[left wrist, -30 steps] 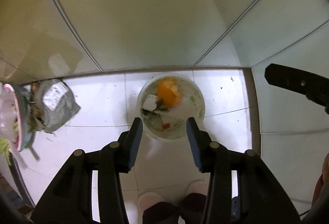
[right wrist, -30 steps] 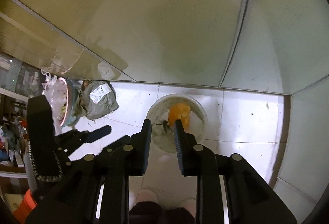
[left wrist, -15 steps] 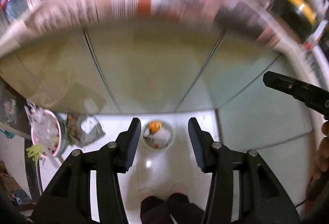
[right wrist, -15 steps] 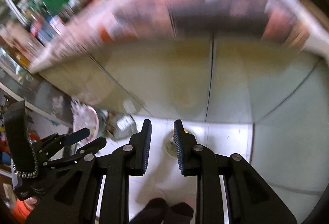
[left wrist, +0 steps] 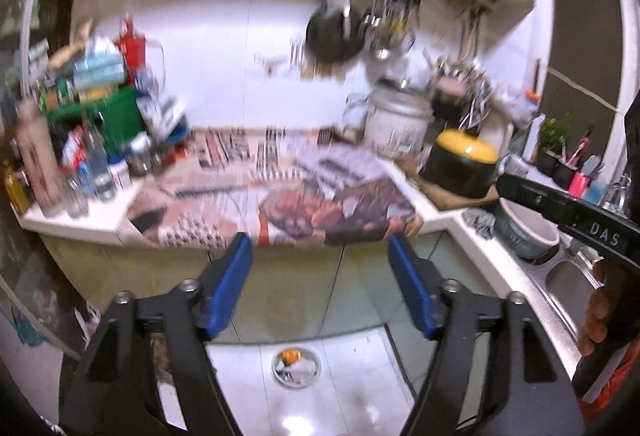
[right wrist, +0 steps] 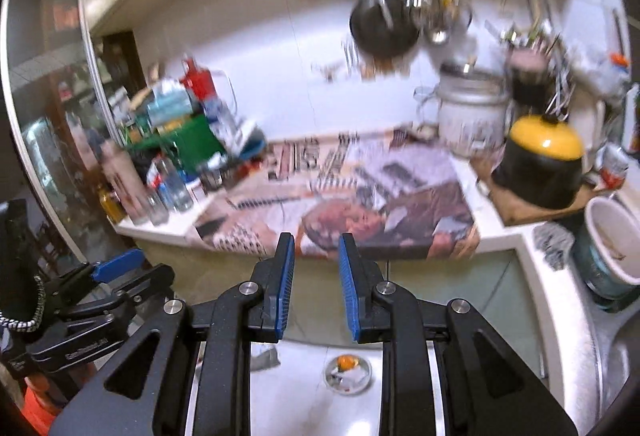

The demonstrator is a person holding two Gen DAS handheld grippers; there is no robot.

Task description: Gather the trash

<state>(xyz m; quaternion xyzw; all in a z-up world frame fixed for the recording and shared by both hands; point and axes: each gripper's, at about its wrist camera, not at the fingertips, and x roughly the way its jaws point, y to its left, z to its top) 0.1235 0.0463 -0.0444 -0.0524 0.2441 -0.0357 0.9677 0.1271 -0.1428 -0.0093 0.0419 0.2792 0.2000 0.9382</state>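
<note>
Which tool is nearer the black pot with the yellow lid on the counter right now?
Right, as far as these views show. The right tool sits nearer the sink end, where the black pot stands; the left tool is off to its left, farther along the counter.

Black pot — yellow lid; blue gripper pads.
</note>
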